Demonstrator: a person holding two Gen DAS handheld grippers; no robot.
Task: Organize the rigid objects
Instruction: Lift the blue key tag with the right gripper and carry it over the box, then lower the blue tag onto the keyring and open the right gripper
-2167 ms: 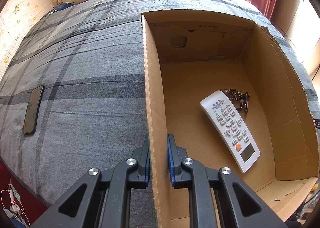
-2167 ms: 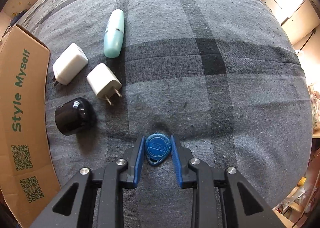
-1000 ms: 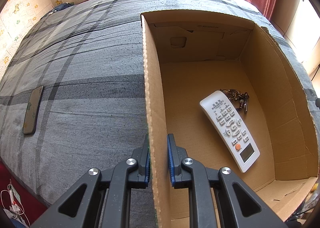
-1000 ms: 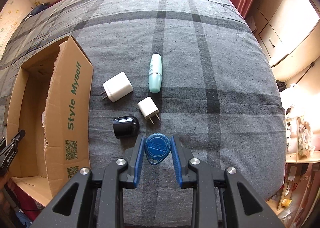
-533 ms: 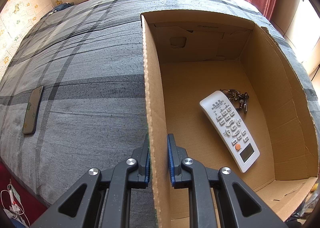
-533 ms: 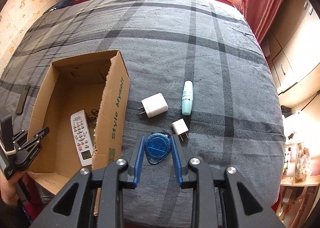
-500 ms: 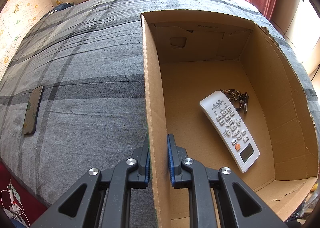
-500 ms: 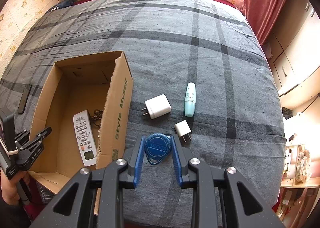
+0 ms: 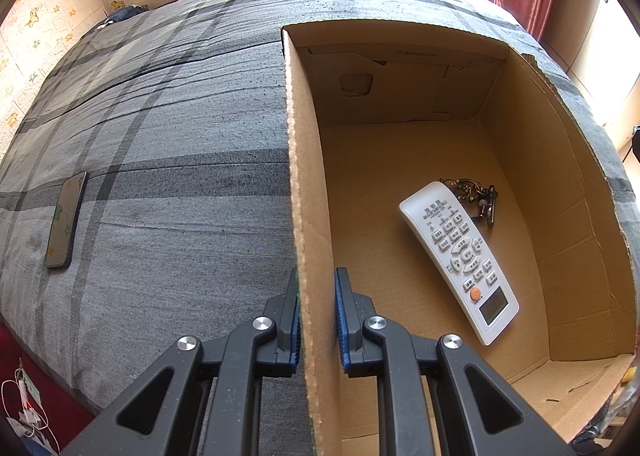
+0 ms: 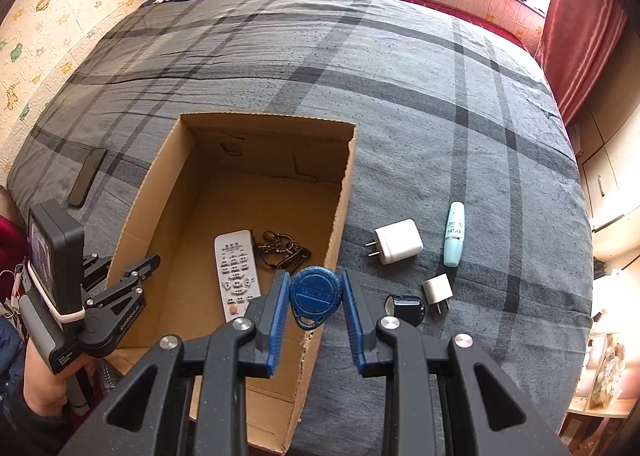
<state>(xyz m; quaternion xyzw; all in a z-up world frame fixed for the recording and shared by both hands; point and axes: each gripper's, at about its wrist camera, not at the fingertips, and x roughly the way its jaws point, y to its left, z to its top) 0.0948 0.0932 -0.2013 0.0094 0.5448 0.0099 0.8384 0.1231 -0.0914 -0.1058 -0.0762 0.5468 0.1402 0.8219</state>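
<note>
Compared with half a second ago, the right wrist view sits further over the cardboard box (image 10: pixel 344 192): the box now lies straight ahead under the right gripper (image 10: pixel 314 310), where before it lay off to the left, and the items on the bedspread have slid to the right of the frame. The left wrist view is unchanged, with the left gripper (image 9: pixel 318 320) in the same spot.

The right gripper is narrowly parted and clamped on a blue key fob (image 10: pixel 316 296), its blue pads pressing the fob's two edges. The fob hangs in the air above the box's right wall, near the front corner.

The left gripper is closed on the box's left wall (image 9: pixel 306 216), one pad on each face of the cardboard near the front end. A hand (image 10: pixel 40 388) grips its handle at the lower left of the right wrist view.

Inside the box, a white remote control (image 9: pixel 460 256) lies on the floor with a bunch of keys on a ring (image 9: pixel 476 196) touching its far end. On the grey plaid bedspread (image 10: pixel 400 76) right of the box lie a large white charger (image 10: pixel 398 242), a pale teal tube (image 10: pixel 454 234), a small white plug adapter (image 10: pixel 438 288) and a black rounded object (image 10: pixel 406 308). A phone (image 9: pixel 66 224) lies left of the box.
</note>
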